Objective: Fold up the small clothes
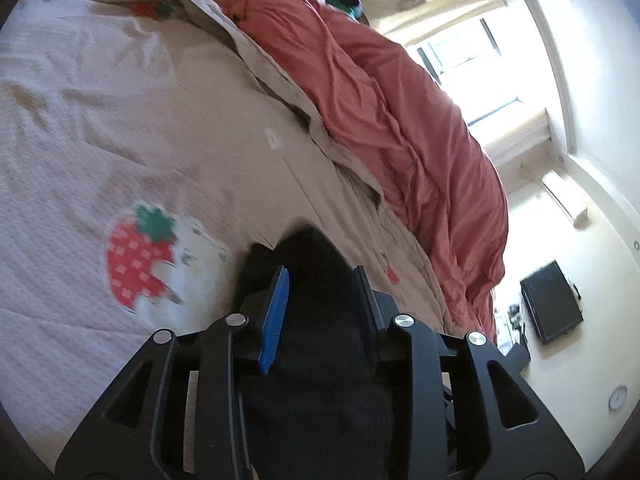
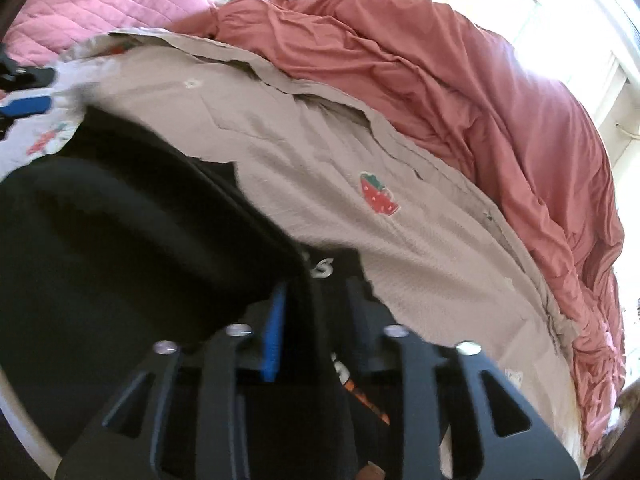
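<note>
A black garment lies on the bed, spread over a beige quilt printed with strawberries. Part of it bears white and orange lettering, only partly readable from the right wrist.

The right gripper has its jaws partly apart with a fold of the black cloth running between them; whether the pads press on it cannot be told through the blur. The left gripper also stands over the garment, jaws a little apart, black cloth filling the gap; the grip itself is unclear.

Just beyond the quilt's edge a rumpled red-orange blanket runs along the bed. A pink quilted pillow sits at the head. Farther off are a bright window, a dark screen and a wall clock.
</note>
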